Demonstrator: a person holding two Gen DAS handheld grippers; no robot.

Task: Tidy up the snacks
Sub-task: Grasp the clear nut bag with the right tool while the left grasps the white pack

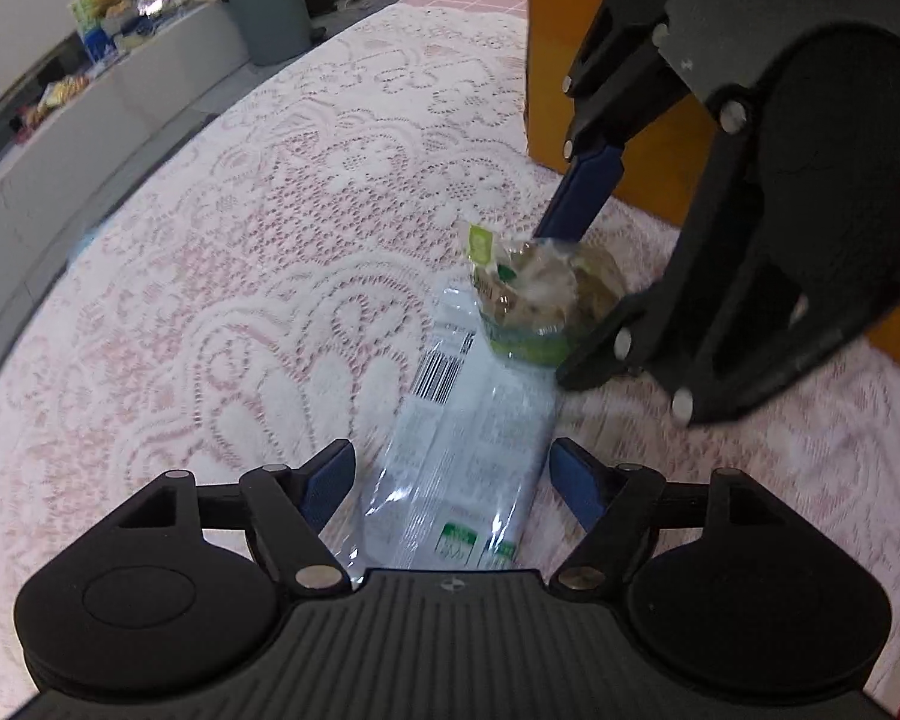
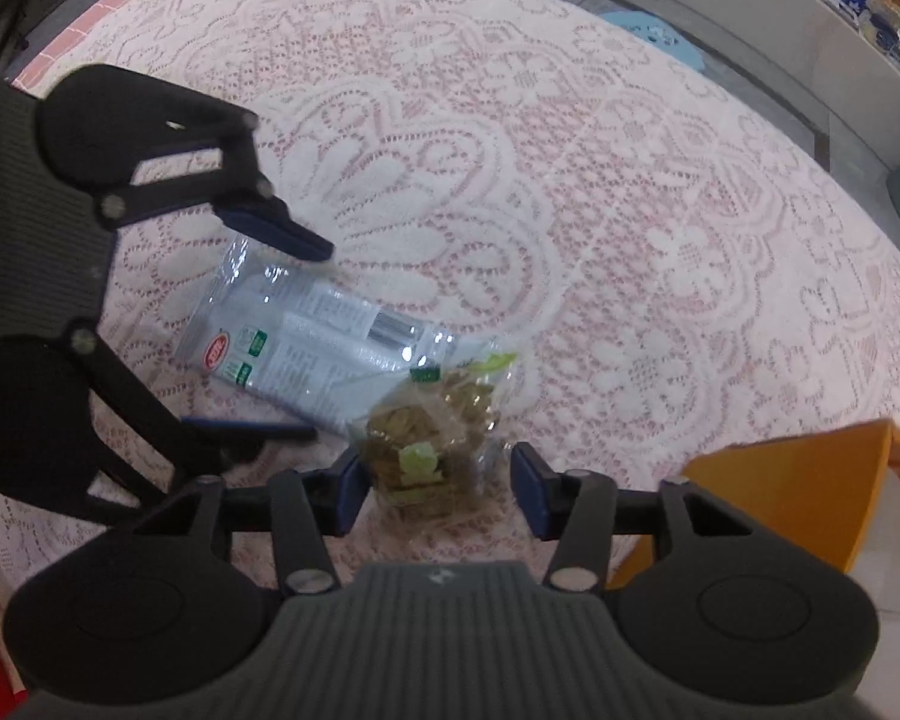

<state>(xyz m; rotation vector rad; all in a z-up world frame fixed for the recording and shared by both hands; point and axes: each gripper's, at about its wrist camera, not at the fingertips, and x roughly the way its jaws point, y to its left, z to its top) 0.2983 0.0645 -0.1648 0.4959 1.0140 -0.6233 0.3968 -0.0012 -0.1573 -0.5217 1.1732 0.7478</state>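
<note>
A white snack packet with a barcode (image 1: 468, 438) lies flat on the lace tablecloth; it also shows in the right wrist view (image 2: 306, 354). A small clear bag of brown snacks with a green label (image 1: 540, 294) lies at its far end, also in the right wrist view (image 2: 432, 450). My left gripper (image 1: 450, 480) is open with its jaws on either side of the white packet. My right gripper (image 2: 435, 489) is open with its jaws on either side of the small bag, low over the cloth. In the left wrist view the right gripper (image 1: 576, 282) straddles the bag.
An orange box (image 1: 576, 60) stands on the table behind the snacks, also at the right in the right wrist view (image 2: 798, 492). A grey bin (image 1: 270, 6) and low shelves with goods (image 1: 108, 12) stand beyond the table edge. A blue stool (image 2: 654, 30) is on the floor.
</note>
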